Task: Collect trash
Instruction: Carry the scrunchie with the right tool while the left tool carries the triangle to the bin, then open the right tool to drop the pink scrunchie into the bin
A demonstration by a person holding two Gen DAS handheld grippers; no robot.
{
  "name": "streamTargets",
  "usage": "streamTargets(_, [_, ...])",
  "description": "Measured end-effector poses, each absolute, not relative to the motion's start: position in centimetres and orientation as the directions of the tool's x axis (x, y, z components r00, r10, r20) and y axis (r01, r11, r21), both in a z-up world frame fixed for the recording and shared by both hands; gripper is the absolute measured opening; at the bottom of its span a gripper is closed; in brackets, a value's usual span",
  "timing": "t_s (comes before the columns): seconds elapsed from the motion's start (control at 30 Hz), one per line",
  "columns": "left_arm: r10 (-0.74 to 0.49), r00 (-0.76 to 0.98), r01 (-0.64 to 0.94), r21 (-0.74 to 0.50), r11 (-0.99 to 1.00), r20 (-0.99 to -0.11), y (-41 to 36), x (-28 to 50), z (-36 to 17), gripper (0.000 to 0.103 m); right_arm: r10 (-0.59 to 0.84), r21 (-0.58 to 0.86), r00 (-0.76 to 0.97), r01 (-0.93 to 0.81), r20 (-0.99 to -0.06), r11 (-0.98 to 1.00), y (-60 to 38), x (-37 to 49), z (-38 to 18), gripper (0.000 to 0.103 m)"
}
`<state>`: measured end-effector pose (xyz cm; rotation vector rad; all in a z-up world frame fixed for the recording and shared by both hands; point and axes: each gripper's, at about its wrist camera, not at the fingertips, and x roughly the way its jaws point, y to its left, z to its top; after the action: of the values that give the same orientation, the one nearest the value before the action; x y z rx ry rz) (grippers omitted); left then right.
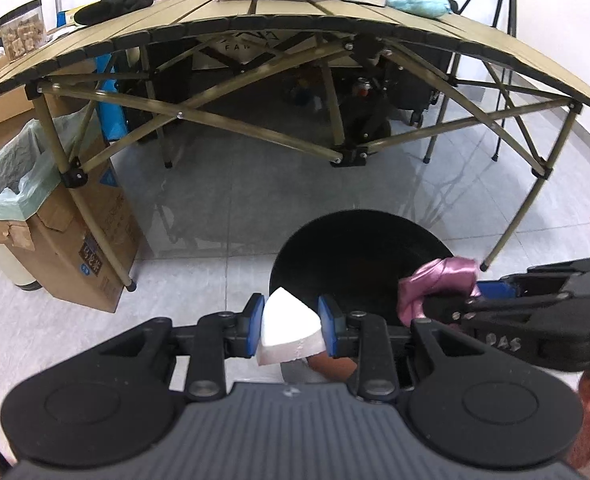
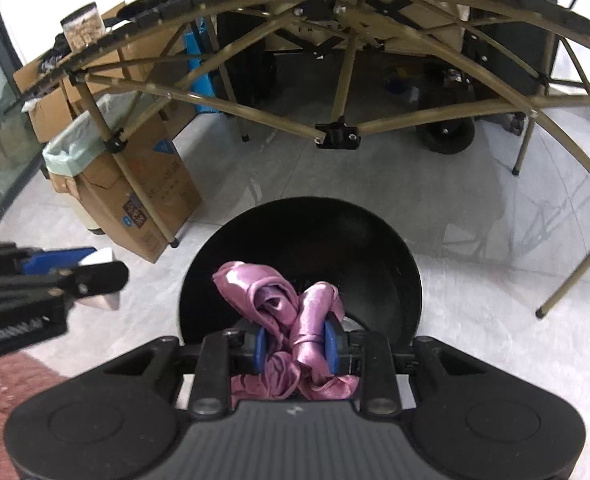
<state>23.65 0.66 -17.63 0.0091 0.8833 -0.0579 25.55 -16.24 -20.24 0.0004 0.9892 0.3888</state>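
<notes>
My left gripper (image 1: pixel 291 326) is shut on a white wedge of foam (image 1: pixel 287 328) and holds it at the near left rim of a round black bin (image 1: pixel 359 248) on the floor. My right gripper (image 2: pixel 297 344) is shut on a crumpled pink satin cloth (image 2: pixel 291 300) and holds it over the near rim of the same black bin (image 2: pixel 303 240). In the left wrist view the right gripper (image 1: pixel 475 292) comes in from the right with the pink cloth (image 1: pixel 435 284). In the right wrist view the left gripper (image 2: pixel 87 268) shows at the left with the foam (image 2: pixel 103 258).
A folding slatted table (image 1: pixel 279 16) with cloth pouches and clutter stands over the floor behind the bin, its legs and braces close by. A cardboard box (image 1: pixel 91 240) and a bag-lined bin (image 1: pixel 11 192) stand at the left. A tripod (image 1: pixel 503 12) is at the right.
</notes>
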Motion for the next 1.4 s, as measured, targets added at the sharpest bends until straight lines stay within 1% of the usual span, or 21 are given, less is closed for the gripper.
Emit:
streamTargets(0.17, [-0.039,0.642,0.033,-0.024,0.999,-0.766,0.5,26.3,-18.6,0.03,0.293,0.145,0.5,-0.312,-0.815,0.939,-15.8,27.4,-22.9,0.027])
streamTargets(0.27, [-0.046,0.648,0.022,-0.042,0.999,-0.76,1.2,27.0,-19.0,0.03,0.265,0.101,0.52,-0.321,-0.812,0.942,-15.4,27.8,-24.5,0.027])
streamTargets(0.37, [-0.03,0.641,0.008,-0.032,0.999,-0.767,1.5,27.3,-19.5,0.03,0.283,0.151,0.477,-0.296,-0.832,0.943,-15.4,28.5,-25.7,0.028])
streamTargets(0.5, [-0.008,0.624,-0.005,-0.014,1.0,-0.782,1.8,27.5,-20.4,0.03,0.28,0.144,0.473,-0.304,-0.835,0.942,-15.2,28.8,-26.2,0.03])
streamTargets(0.6, [-0.007,0.612,-0.016,-0.021,1.0,-0.791,2.2,27.4,-20.8,0.03,0.288,0.154,0.48,-0.299,-0.829,0.942,-15.6,29.0,-26.5,0.036])
streamTargets(0.77, [-0.005,0.622,-0.015,-0.018,1.0,-0.783,2.2,27.2,-20.6,0.03,0.293,0.167,0.472,-0.292,-0.831,0.942,-15.9,29.0,-26.7,0.051])
streamTargets(0.83, [0.001,0.626,-0.018,-0.013,1.0,-0.779,2.2,27.2,-20.6,0.03,0.29,0.158,0.483,-0.296,-0.826,0.942,-15.8,28.9,-26.5,0.052])
streamTargets(0.9, [0.01,0.628,-0.026,-0.008,1.0,-0.778,2.3,27.3,-20.6,0.03,0.287,0.149,0.499,-0.299,-0.818,0.943,-15.8,28.9,-26.0,0.057])
streamTargets(0.97, [0.016,0.626,-0.035,-0.007,0.999,-0.78,2.4,27.4,-20.7,0.03,0.28,0.138,0.514,-0.297,-0.811,0.945,-15.8,28.9,-25.5,0.075])
streamTargets(1.0, [0.018,0.625,-0.037,-0.007,0.999,-0.78,2.5,27.5,-20.7,0.03,0.278,0.135,0.519,-0.298,-0.808,0.945,-15.9,28.9,-25.3,0.079])
streamTargets(1.03, [0.019,0.625,-0.038,-0.007,0.999,-0.78,2.4,27.5,-20.7,0.03,0.278,0.133,0.522,-0.298,-0.807,0.945,-15.9,28.9,-25.1,0.086])
streamTargets(1.13, [0.019,0.625,-0.035,-0.003,0.999,-0.78,2.3,27.4,-20.7,0.03,0.265,0.118,0.528,-0.295,-0.807,0.948,-16.0,28.9,-24.6,0.096])
streamTargets(1.23, [0.02,0.625,-0.031,0.0,1.0,-0.78,2.3,27.5,-20.8,0.03,0.236,0.098,0.524,-0.277,-0.819,0.956,-16.3,28.9,-24.4,0.103])
streamTargets(1.4, [0.022,0.621,-0.03,0.004,1.0,-0.784,2.2,27.6,-20.9,0.03,0.209,0.087,0.509,-0.253,-0.835,0.964,-16.7,29.1,-24.2,0.103])
